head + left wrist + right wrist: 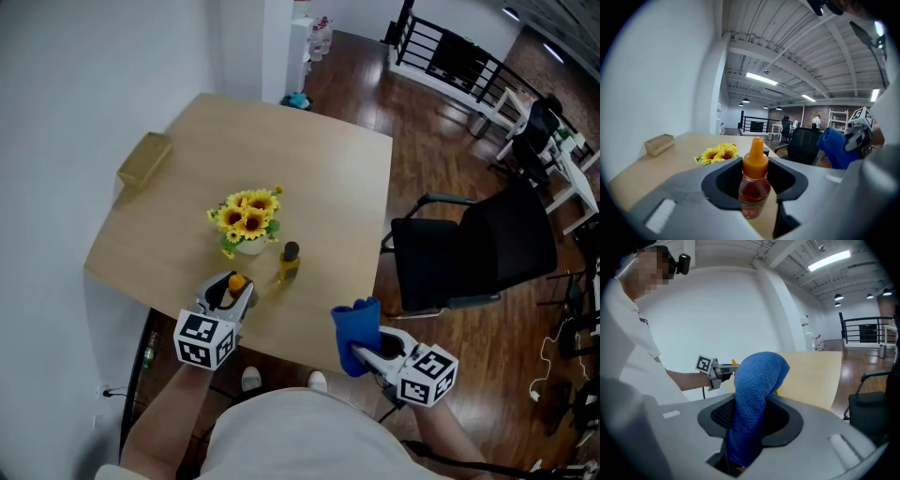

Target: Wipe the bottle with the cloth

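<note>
- Pale wooden square table (pixel 328 169) stands on dark plank flooring, with a bunch of yellow sunflowers in a small white pot (pixel 248 223) near its middle.
- Well left of the sunflowers, by the table's edge, lies a tan rectangular box (pixel 144 159).
- Just in front of the sunflowers, the left gripper (pixel 231 292) has its jaws closed on a small red sauce bottle with an orange nozzle cap (pixel 754 180), held upright over the table's near part.
- Just right of the sunflowers, a small yellow bottle with a dark cap (pixel 289 263) stands on the table.
- Front-right of the sunflowers, at the table's near edge, the right gripper (pixel 362 349) clamps a blue textured cloth (pixel 757 394). The cloth bulges up out of the jaws and is apart from the sauce bottle.
- Far right of the sunflowers, a black office chair (pixel 478 248) sits beside the table.
</note>
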Available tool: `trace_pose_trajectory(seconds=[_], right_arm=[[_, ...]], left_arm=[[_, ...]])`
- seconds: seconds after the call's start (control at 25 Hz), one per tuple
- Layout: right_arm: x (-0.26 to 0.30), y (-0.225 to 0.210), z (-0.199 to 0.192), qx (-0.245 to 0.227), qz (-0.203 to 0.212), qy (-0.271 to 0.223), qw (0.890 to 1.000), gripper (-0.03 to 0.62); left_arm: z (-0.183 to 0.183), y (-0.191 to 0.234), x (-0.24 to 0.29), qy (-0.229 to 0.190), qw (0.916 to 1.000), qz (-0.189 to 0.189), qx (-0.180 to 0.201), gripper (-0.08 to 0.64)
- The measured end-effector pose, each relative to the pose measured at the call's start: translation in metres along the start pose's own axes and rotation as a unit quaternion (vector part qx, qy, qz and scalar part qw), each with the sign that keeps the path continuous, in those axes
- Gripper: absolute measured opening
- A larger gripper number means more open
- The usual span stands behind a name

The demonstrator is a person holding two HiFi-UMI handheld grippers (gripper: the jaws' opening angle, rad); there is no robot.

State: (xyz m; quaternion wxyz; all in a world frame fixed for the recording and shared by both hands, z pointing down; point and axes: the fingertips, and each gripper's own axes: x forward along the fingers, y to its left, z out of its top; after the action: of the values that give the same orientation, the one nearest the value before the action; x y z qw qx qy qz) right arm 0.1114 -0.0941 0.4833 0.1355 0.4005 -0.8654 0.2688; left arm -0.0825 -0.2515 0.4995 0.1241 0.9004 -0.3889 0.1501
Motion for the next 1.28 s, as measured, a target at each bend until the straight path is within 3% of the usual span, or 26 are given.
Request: trace_pose_trajectory(seconds=[0.28,0.68,0.84,0.96,1.28], right_arm=[[-0.020,0.000,-0.006,0.020,-0.045,0.000,0.999,0.149],[-0.038,0.001,-0.014,0.025,-0.078,-0.004,0.997,0.149],[-0.040,0.002,-0.014,0.023,-0.072,-0.008,0.997,0.149],[-0.038,0.002,-0.014,0.019,-0.063,-0.012,0.998,0.149],[-0.041,-0.003,-0.016,0.002,-0.023,-0.019,1.000,0.149]], left_arm=[[-0.050,0.037,0.054,0.011,0.9996,0.025,0.009,0.164],[-0.081,0.050,0.069,0.008,0.9994,0.033,0.006,0.167],[-0.083,0.050,0.071,0.016,0.9993,0.029,0.014,0.174],[-0.081,0.053,0.067,0.022,0.9989,0.038,0.017,0.256],[-0.062,0.038,0.019,0.003,0.9956,0.091,0.022,0.261]])
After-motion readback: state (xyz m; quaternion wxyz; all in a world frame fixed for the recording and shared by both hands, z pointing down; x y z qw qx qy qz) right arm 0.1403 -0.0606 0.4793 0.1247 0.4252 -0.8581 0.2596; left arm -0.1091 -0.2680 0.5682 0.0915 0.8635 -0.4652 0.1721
